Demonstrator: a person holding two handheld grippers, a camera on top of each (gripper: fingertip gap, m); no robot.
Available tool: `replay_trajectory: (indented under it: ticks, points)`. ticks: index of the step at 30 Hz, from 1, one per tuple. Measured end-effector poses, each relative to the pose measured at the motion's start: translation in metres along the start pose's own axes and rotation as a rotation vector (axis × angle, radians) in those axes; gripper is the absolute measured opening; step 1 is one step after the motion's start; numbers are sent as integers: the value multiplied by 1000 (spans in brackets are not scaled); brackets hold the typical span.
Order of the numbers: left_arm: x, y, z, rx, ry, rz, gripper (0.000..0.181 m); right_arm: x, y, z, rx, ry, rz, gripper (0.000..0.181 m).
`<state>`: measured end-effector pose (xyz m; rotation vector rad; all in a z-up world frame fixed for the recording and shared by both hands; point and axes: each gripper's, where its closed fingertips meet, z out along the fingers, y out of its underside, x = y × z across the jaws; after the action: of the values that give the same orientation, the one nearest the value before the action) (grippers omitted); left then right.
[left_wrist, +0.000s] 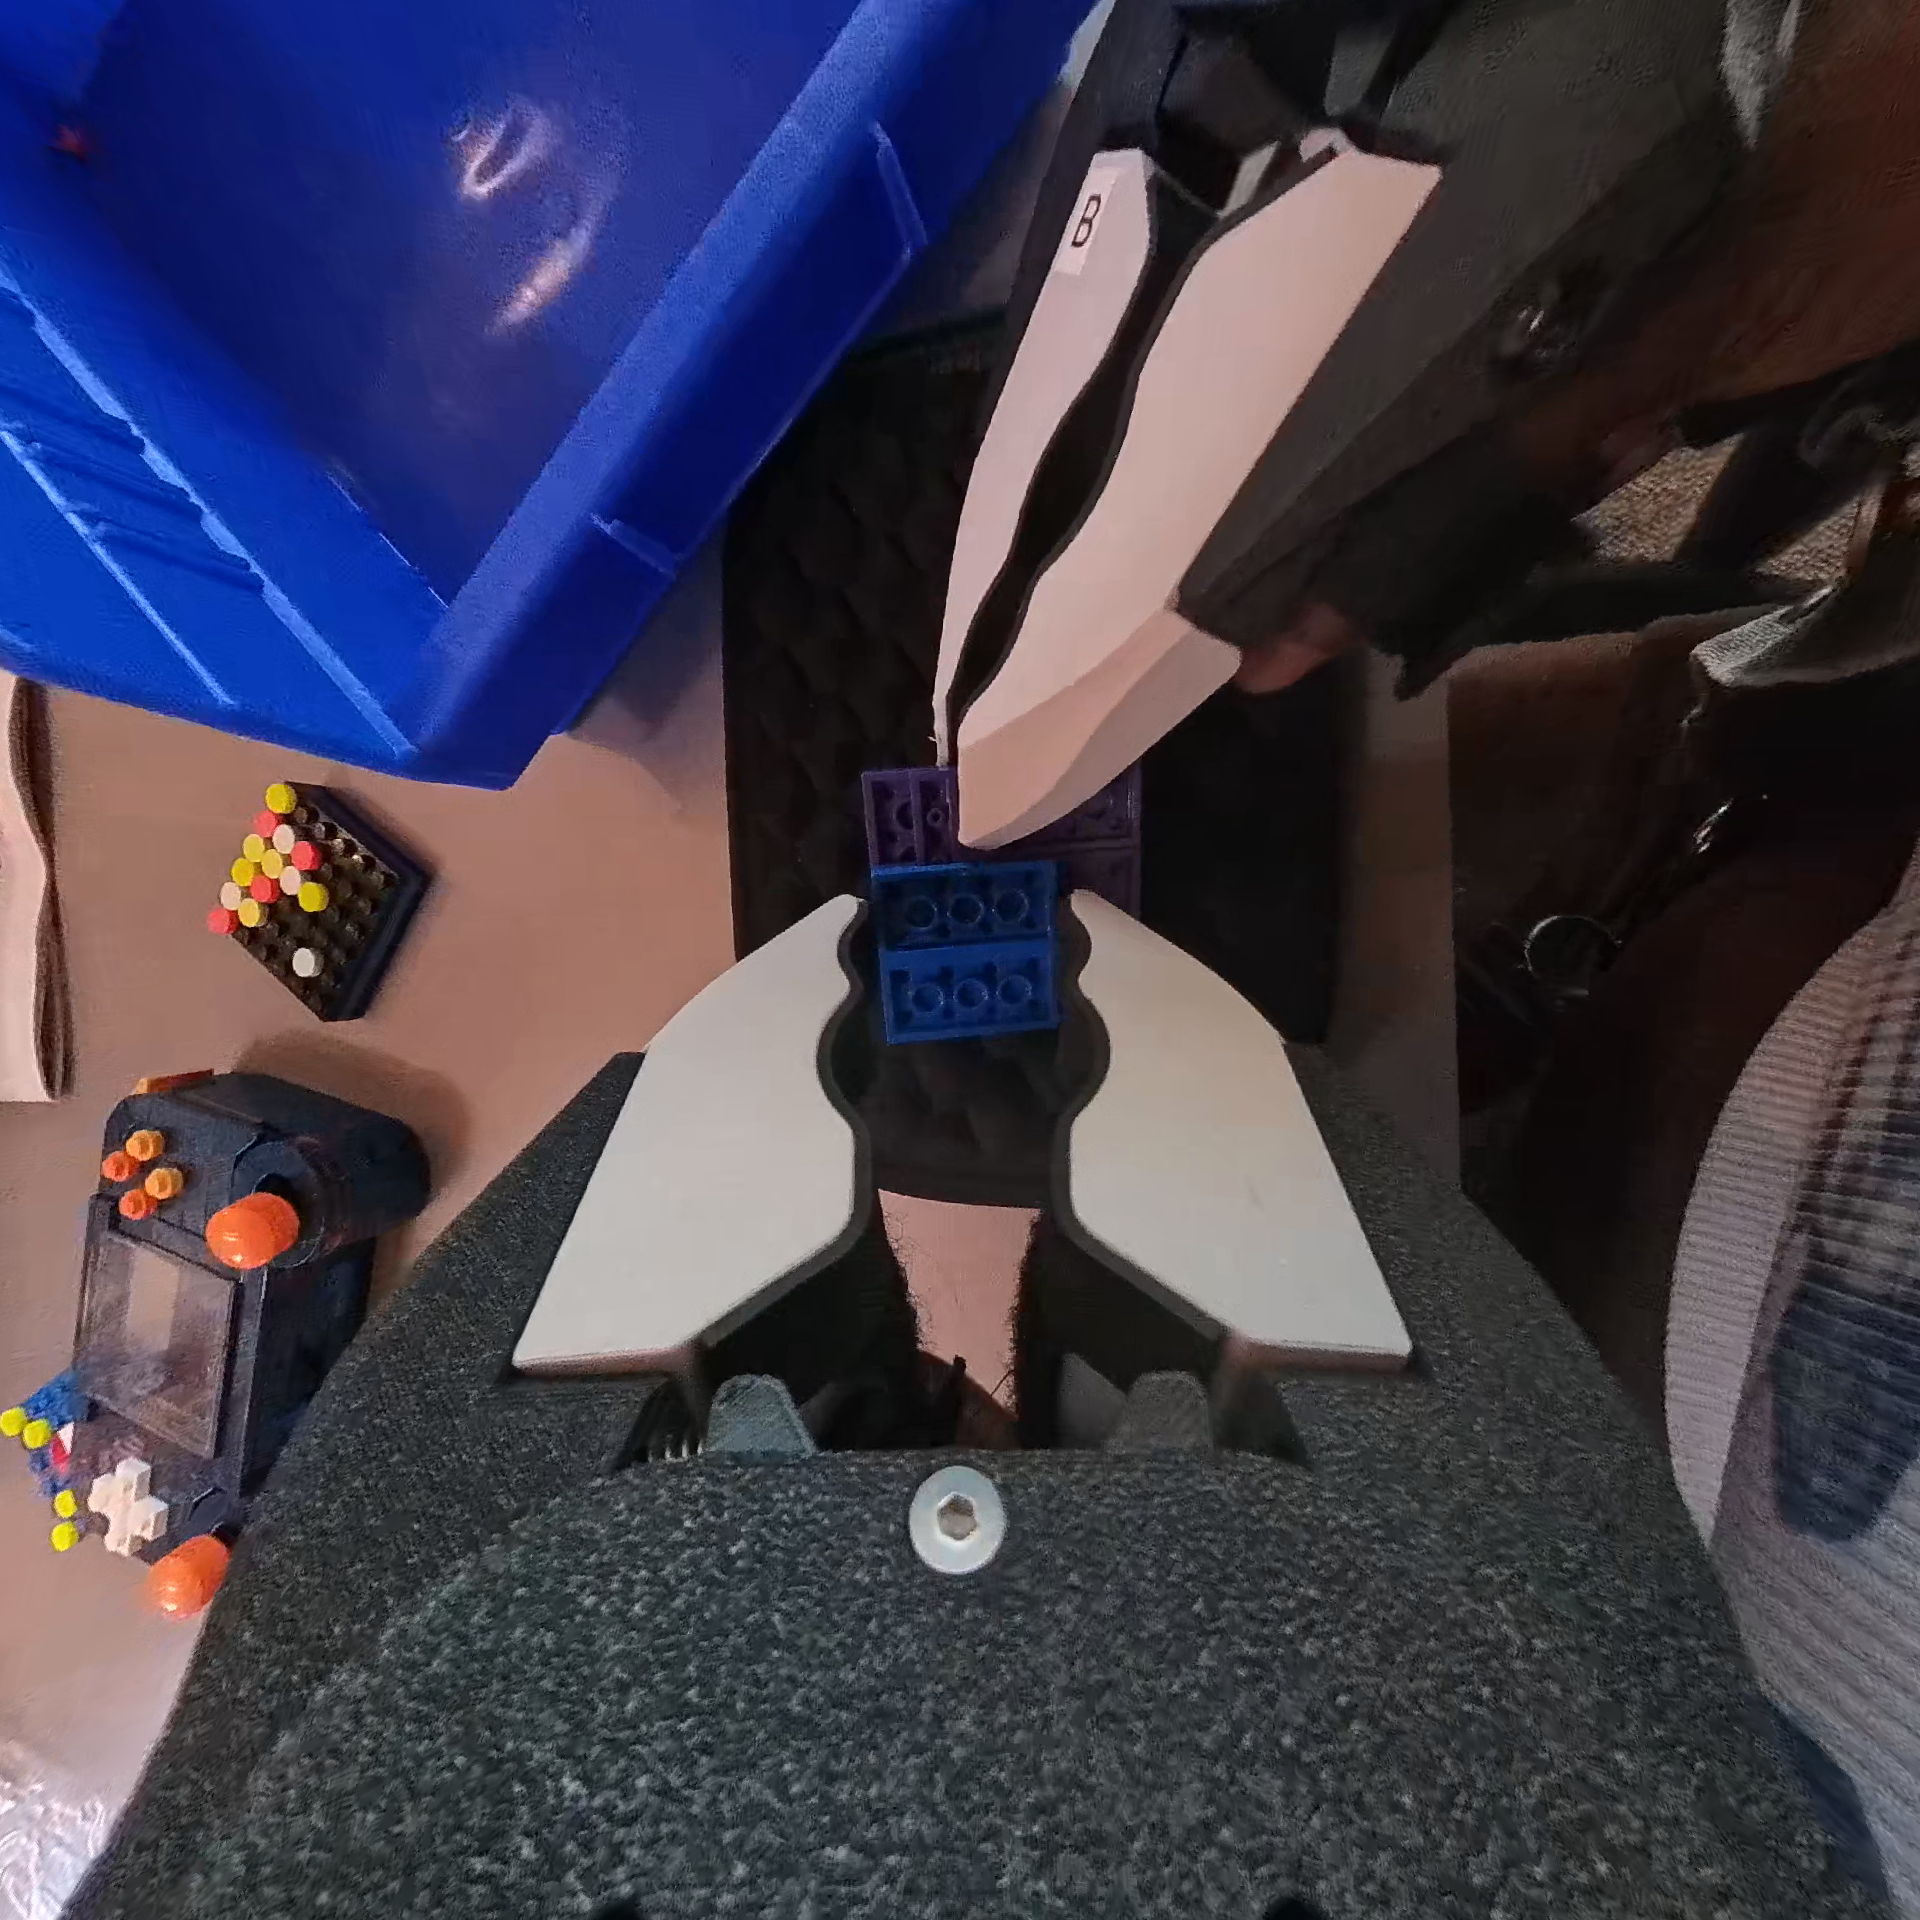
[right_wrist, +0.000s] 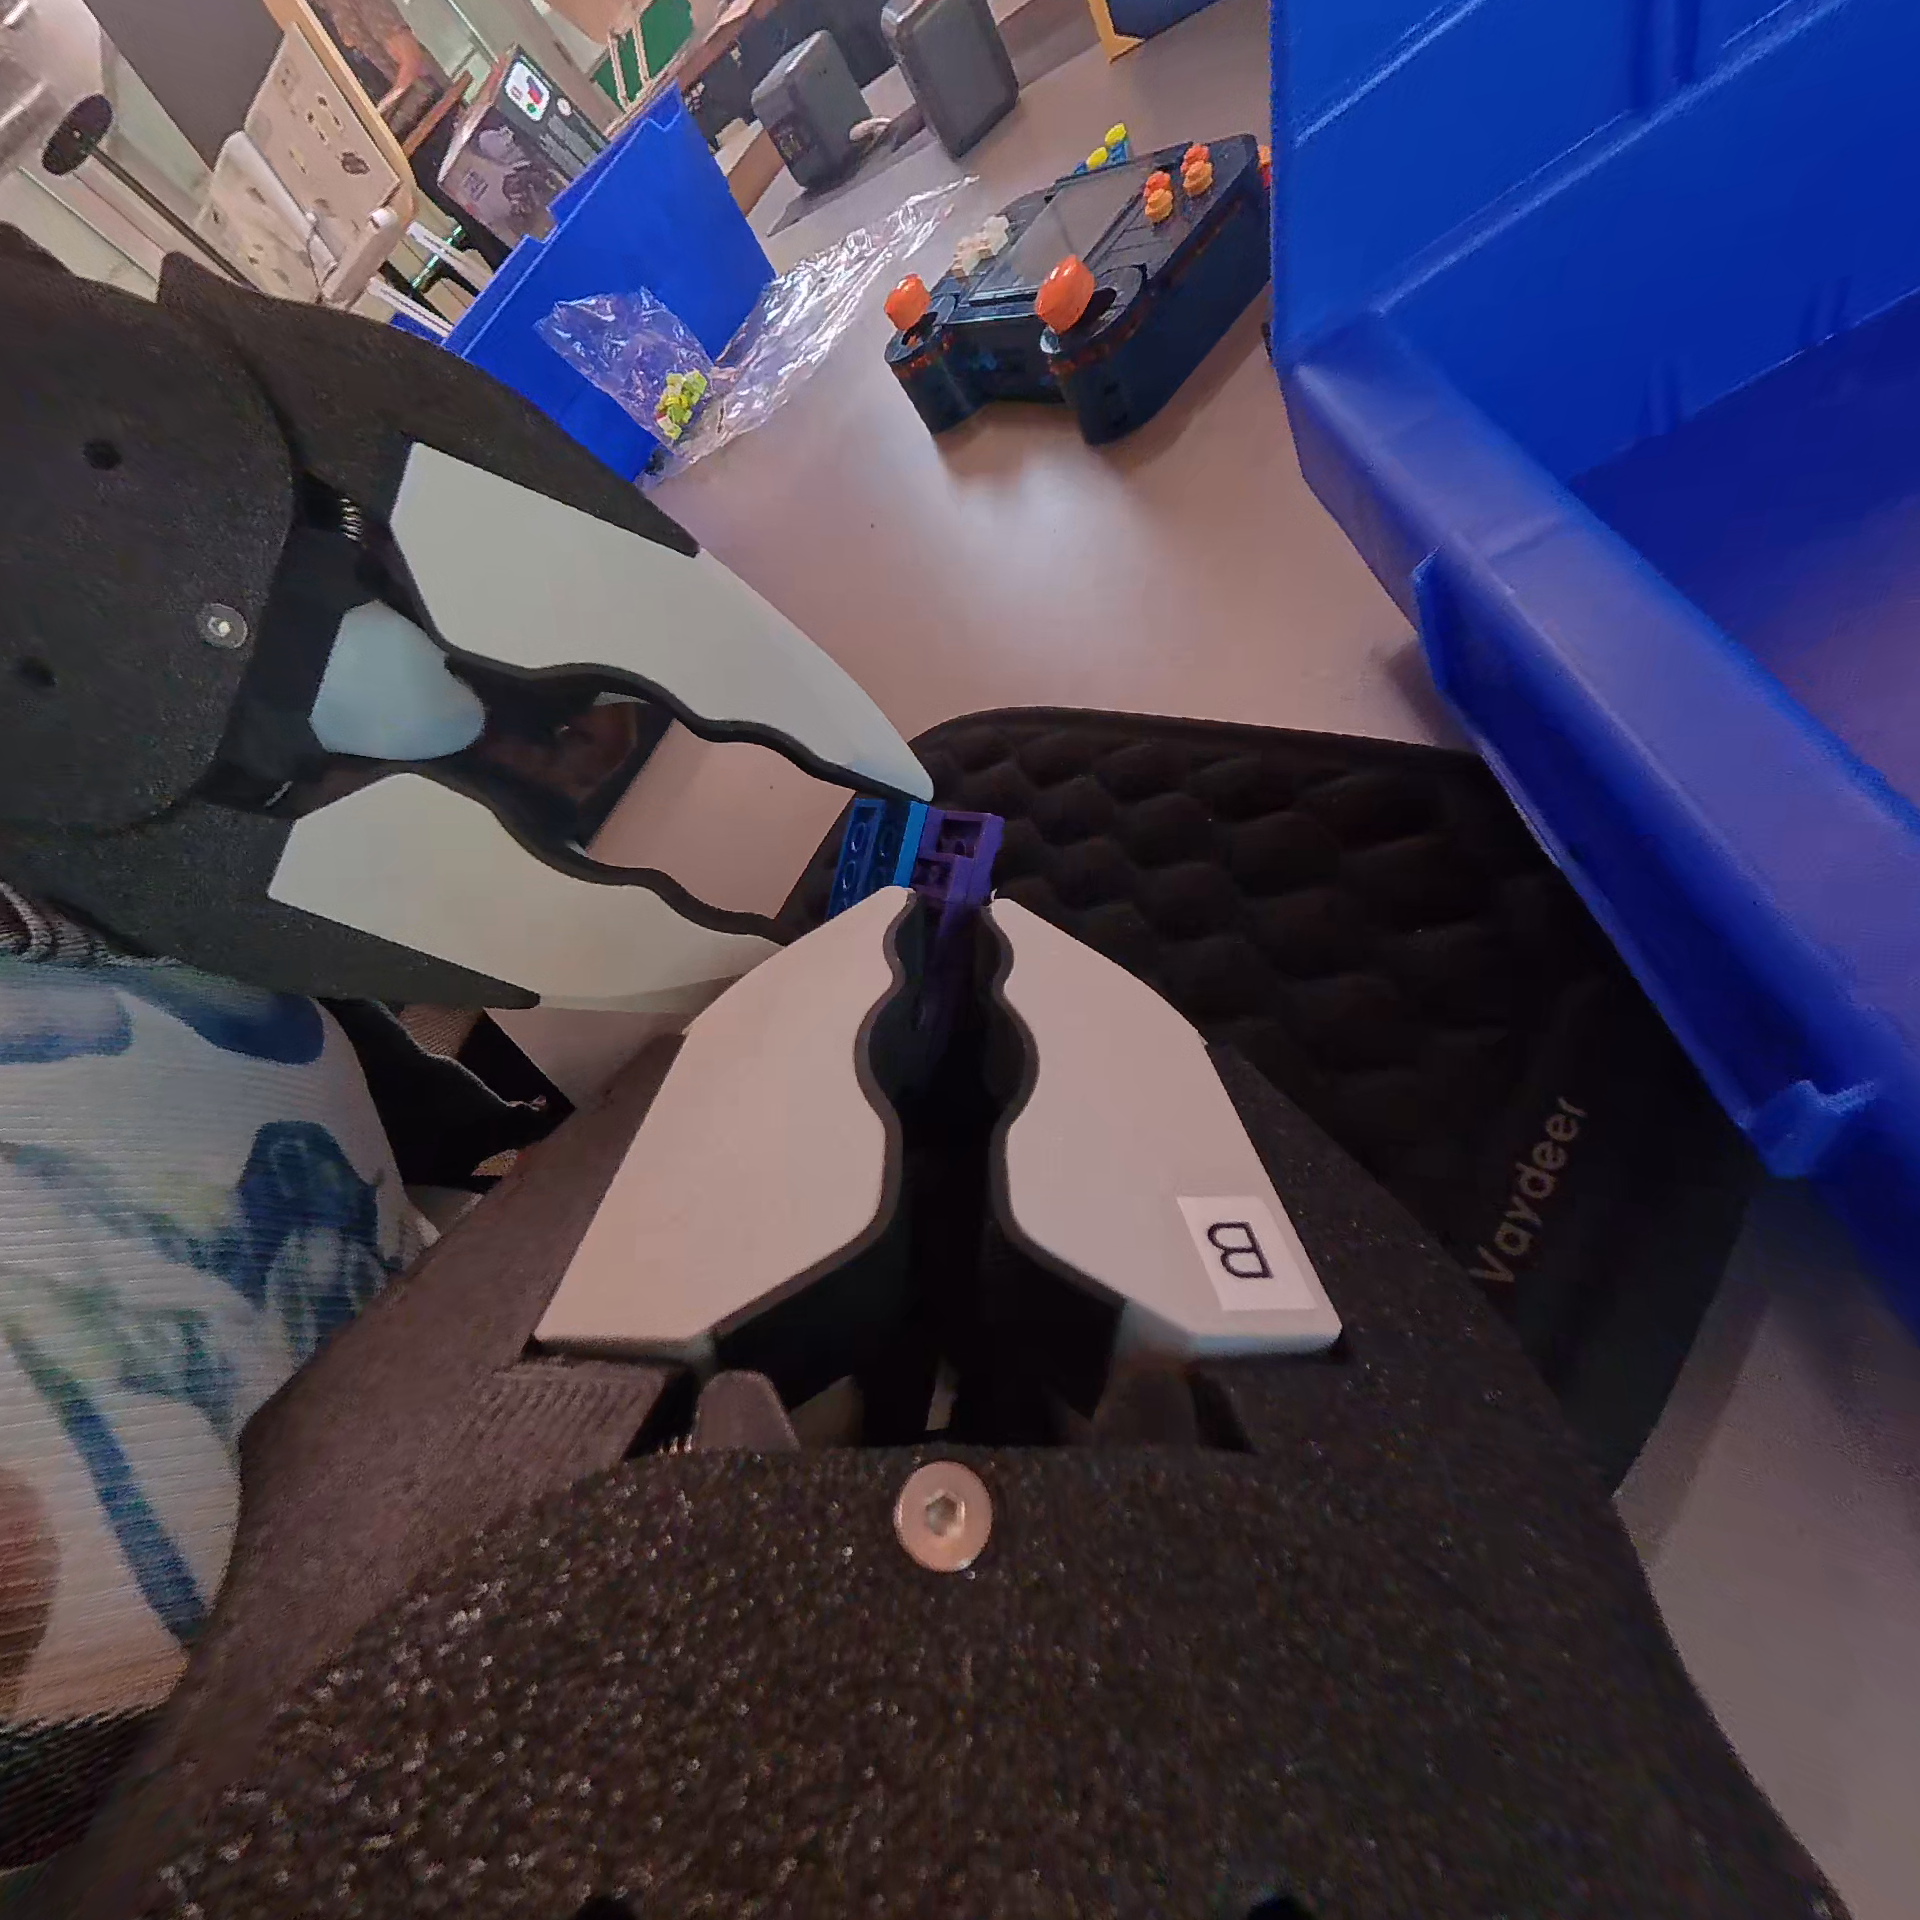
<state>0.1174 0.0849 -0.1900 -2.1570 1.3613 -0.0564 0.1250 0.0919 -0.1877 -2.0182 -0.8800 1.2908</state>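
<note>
My left gripper (left_wrist: 964, 935) is shut on a stack of blue bricks (left_wrist: 966, 956), seen from the underside and held above a black quilted pad (left_wrist: 831, 623). My right gripper (right_wrist: 948, 902) is shut on a purple brick piece (right_wrist: 961, 847). The purple piece (left_wrist: 902, 821) touches the far end of the blue bricks (right_wrist: 871, 847). In the left wrist view the right gripper (left_wrist: 956, 790) comes in from the upper right with its tips on the purple piece. In the right wrist view the left gripper (right_wrist: 862, 862) comes in from the left. Both pieces are off the table.
A large blue bin (left_wrist: 416, 364) stands close beside the pad (right_wrist: 1299, 883); it fills the right side of the right wrist view (right_wrist: 1610, 520). A dark brick-built game console (left_wrist: 208, 1299) and a small black studded plate (left_wrist: 312, 899) lie on the table. Plastic bags (right_wrist: 810, 312) lie farther off. Left and right tips are no more than a few centimetres apart. My left tips are roughly 15 cm from the small black studded plate (left_wrist: 312, 899).
</note>
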Motion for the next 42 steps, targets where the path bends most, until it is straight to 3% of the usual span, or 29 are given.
replay_trajectory:
  ticks: [8,24,25,27,28,29,30,32,34,37,42]
  points:
    - [-1,-1,1,36,-57,83,31,2,2,1,-2,38,-46,11]
    - [-1,0,0,71,-71,48,30,7,7,8,-55,74,-58,11]
    - [1,-2,-1,82,-81,81,31,8,7,8,-61,85,-60,11]
    - [26,-36,-19,258,4,126,30,14,8,10,-83,132,-51,10]
    - [14,-29,-17,230,-47,141,31,14,8,10,-83,117,-30,10]
    - [-9,-9,-12,140,-109,119,31,13,8,9,-79,112,-25,10]
    - [-23,5,-11,123,-84,9,31,13,7,9,-75,120,-35,10]
    - [-34,-4,-22,261,-54,-127,30,12,6,9,-72,107,-4,10]
    - [-32,-10,-22,257,-82,-41,31,11,4,8,-55,90,23,11]
    - [-28,-24,-28,367,-26,-120,31,8,-5,2,23,68,51,10]
    - [-39,-24,-56,565,33,-340,31,15,-16,-6,98,154,-65,10]
